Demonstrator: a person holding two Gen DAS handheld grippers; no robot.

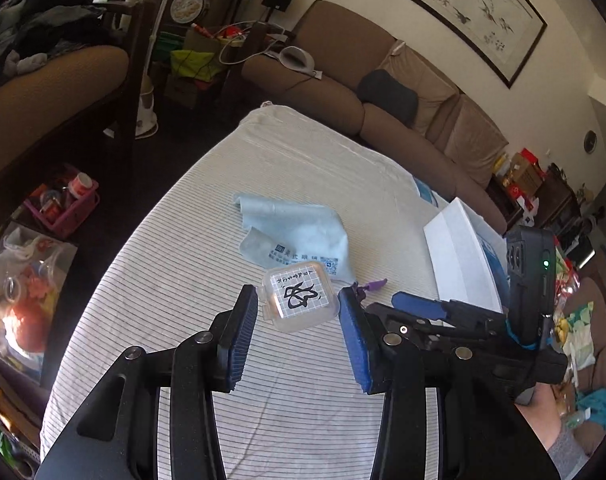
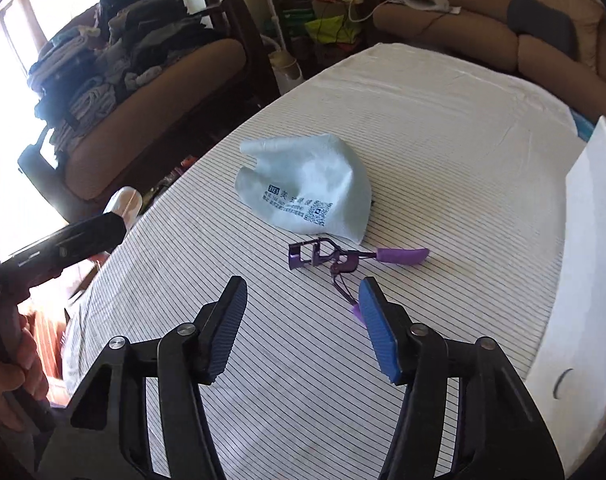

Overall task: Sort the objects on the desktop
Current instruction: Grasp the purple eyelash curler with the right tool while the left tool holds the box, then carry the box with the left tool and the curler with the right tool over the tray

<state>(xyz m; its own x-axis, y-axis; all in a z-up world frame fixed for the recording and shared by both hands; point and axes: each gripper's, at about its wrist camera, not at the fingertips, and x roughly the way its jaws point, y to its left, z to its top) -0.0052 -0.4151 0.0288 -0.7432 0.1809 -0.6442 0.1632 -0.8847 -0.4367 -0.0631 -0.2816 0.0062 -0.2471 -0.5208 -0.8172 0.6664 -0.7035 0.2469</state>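
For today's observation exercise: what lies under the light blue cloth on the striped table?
Only the striped tablecloth shows around the light blue cloth; the purple eyelash curler lies beside its edge. Anything beneath the folds is covered.

Daylit room, strong fisheye bend, mostly sharp

Hard daylight pours from the window (image 2: 7,80) left of the striped table cover (image 2: 423,140), blowing out to pure white there and leaving the stacked clothes (image 2: 103,60) beside it in silhouette. The cover itself is evenly bright with soft, faint shadows. Picture corners fall to black, straight edges bow outward, and focus softens slightly toward the rims.
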